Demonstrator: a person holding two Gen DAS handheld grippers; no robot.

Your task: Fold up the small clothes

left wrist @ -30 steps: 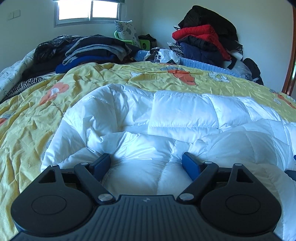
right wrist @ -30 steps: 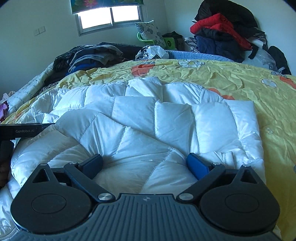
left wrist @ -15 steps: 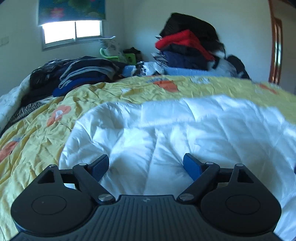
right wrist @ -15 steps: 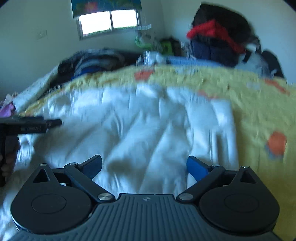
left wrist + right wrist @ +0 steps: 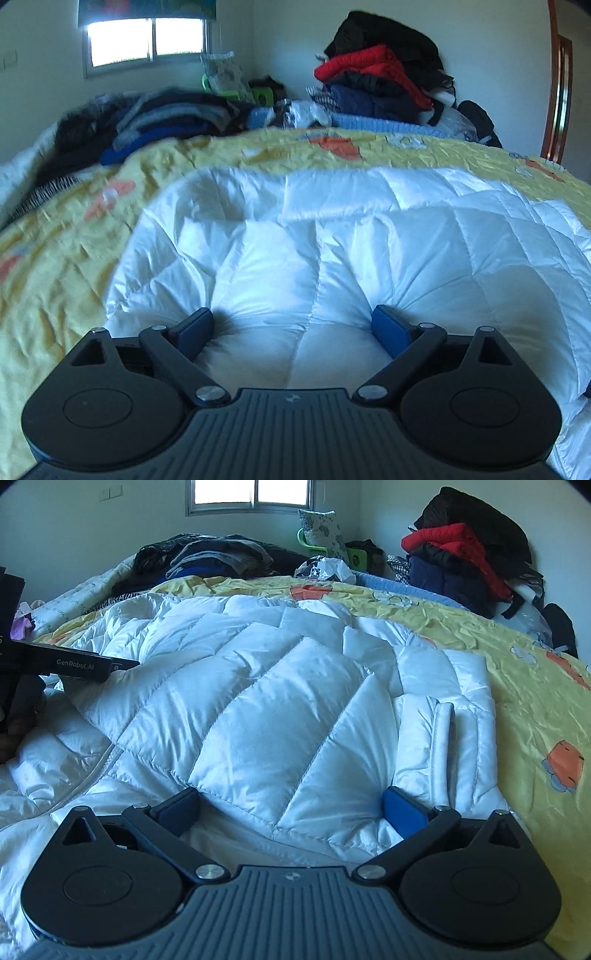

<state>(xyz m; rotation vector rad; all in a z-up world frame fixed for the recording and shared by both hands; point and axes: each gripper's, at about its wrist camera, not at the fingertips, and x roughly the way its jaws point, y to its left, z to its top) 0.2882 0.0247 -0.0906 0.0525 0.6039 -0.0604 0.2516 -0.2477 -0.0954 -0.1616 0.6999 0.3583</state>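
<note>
A white quilted puffer jacket [image 5: 332, 236] lies spread on a yellow flowered bedspread [image 5: 66, 288]. My left gripper [image 5: 291, 328] sits low on the jacket's near edge. Its jaws are wide and opening, and padding bulges up between the blue pads. In the right wrist view a folded-over panel of the jacket [image 5: 266, 709] lies on top, with a ribbed cuff [image 5: 443, 731] at its right. My right gripper [image 5: 291, 808] stands open over that panel's near edge. The left gripper [image 5: 125, 662] shows at the left edge there, with a hand [image 5: 18, 716] holding it.
A heap of red, black and navy coats [image 5: 384, 81] stands at the far right against the wall. Dark folded clothes [image 5: 159, 118] are stacked at the far left under the window. A wooden door frame [image 5: 557, 92] is at the right. Bare bedspread [image 5: 535, 701] flanks the jacket.
Both grippers have slid sideways along the jacket's near edge and rolled a little. The left jaws stand slightly wider. The jacket has not been lifted.
</note>
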